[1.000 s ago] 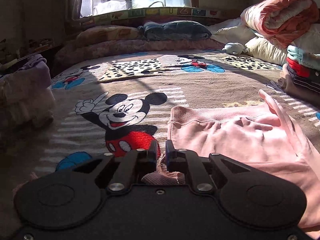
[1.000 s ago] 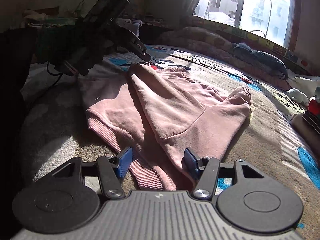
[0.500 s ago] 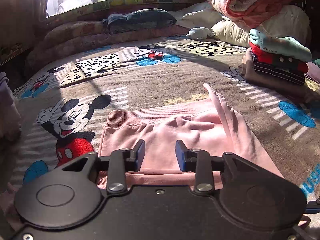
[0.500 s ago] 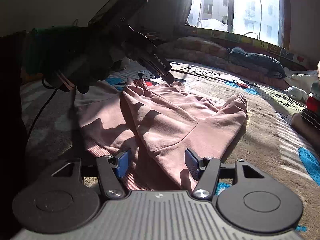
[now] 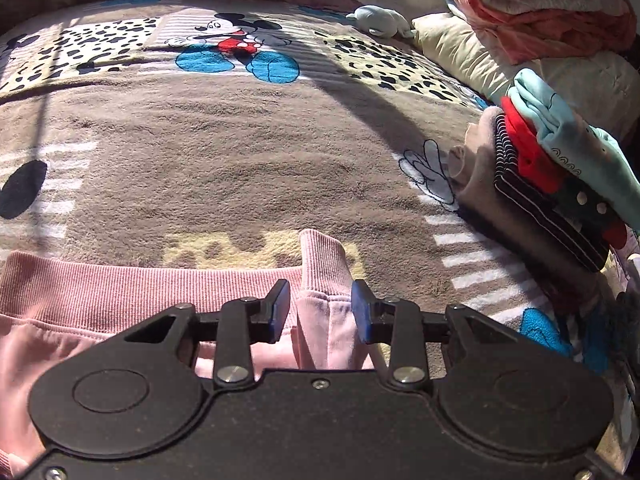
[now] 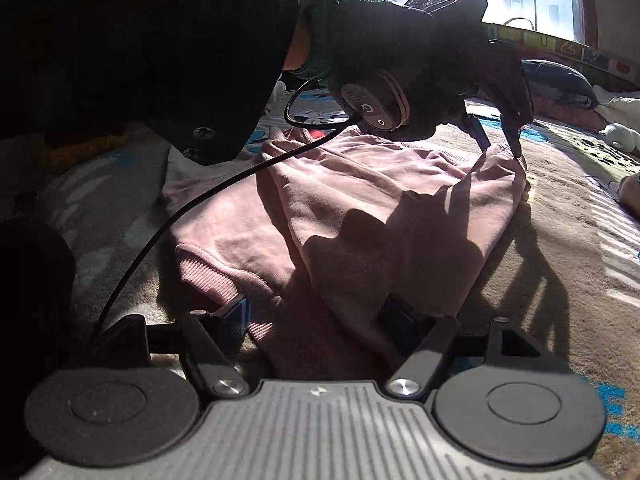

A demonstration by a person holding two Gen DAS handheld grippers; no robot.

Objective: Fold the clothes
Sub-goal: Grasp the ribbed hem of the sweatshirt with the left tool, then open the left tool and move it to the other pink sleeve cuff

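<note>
A pink sweatshirt (image 6: 360, 208) lies partly folded on the bed, one sleeve laid across its body. My left gripper (image 5: 320, 312) is open, its blue-padded fingers (image 5: 278, 312) on either side of the sleeve's ribbed cuff (image 5: 320, 256) without pinching it. The ribbed hem (image 5: 140, 284) runs off to the left. In the right wrist view the left gripper (image 6: 502, 148), held by a black-gloved hand (image 6: 400, 60), points down at that cuff at the garment's far corner. My right gripper (image 6: 320, 316) is open low over the near edge, cloth between its fingers.
A Mickey Mouse blanket (image 5: 224, 152) covers the bed. A stack of folded clothes (image 5: 560, 160) stands at the right, with rolled bedding (image 5: 532, 4) and pillows behind. A black cable (image 6: 192, 216) trails over the sweatshirt. A dark sleeve (image 6: 140, 40) fills the upper left.
My left gripper opened and swept right along the sweatshirt from its left hem corner to the sleeve cuff. The right gripper stayed open near the same edge, slightly lower.
</note>
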